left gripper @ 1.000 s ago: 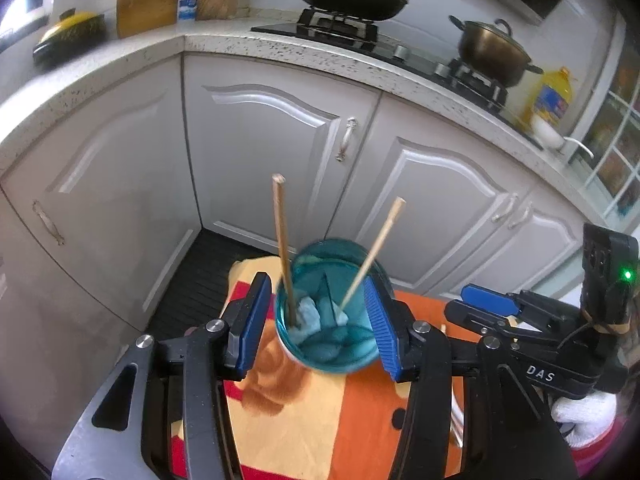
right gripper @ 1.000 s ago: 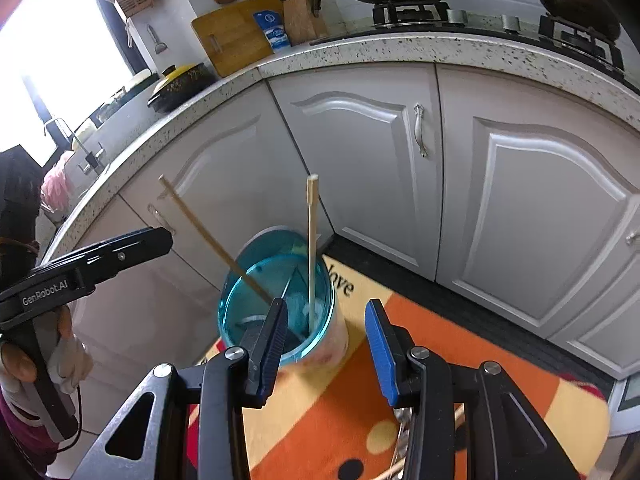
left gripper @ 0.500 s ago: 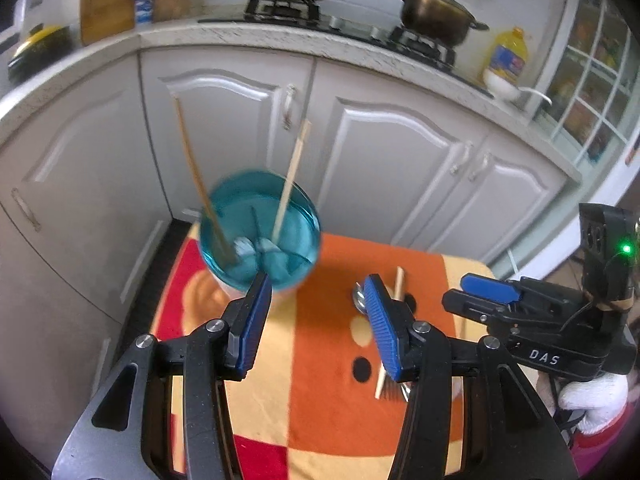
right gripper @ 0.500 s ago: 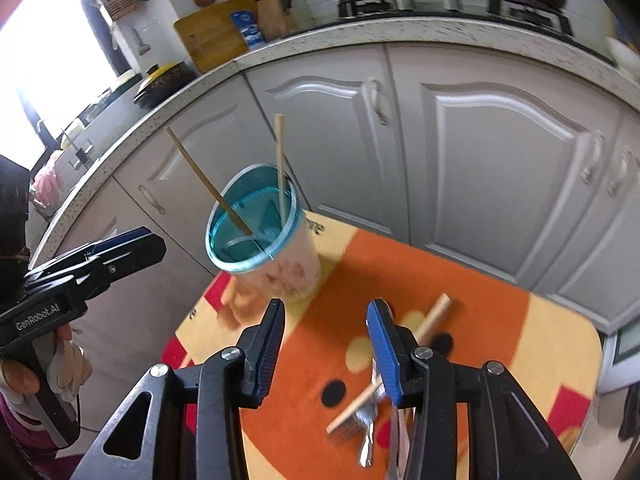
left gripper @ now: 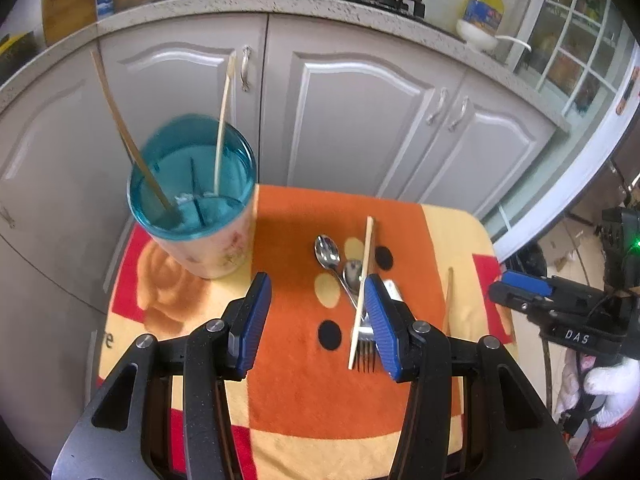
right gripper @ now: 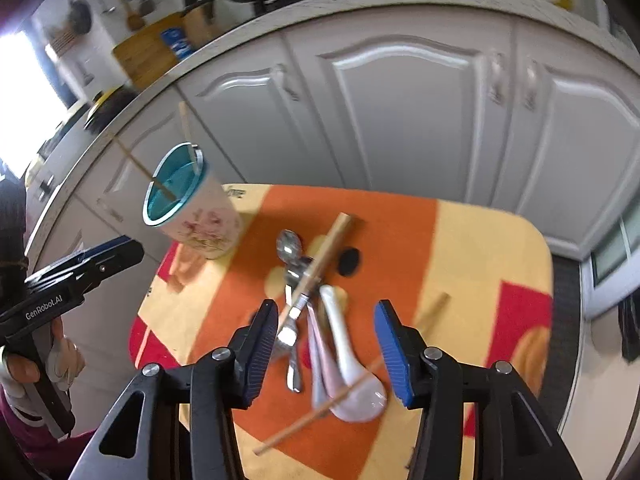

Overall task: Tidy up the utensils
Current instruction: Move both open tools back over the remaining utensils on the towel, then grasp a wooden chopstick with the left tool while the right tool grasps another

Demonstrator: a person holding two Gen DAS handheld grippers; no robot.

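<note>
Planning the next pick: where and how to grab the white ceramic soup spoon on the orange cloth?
Take the white ceramic soup spoon by its narrow handle, coming from above, pads across the width. The bowl is too broad and rounded, and a thin wooden chopstick lies across it. The right claw is open just above, nothing between its pads.

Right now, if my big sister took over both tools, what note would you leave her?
Left tool: open, holding nothing, above the cloth.
Right tool: open, jaws just widened, nothing gripped, over the white spoon.
Done: two chopsticks stand in the blue cup at the cloth's left corner.
Left: metal spoons, a fork, the white spoon and three loose chopsticks lie piled mid-cloth. Move them into the cup.
</note>
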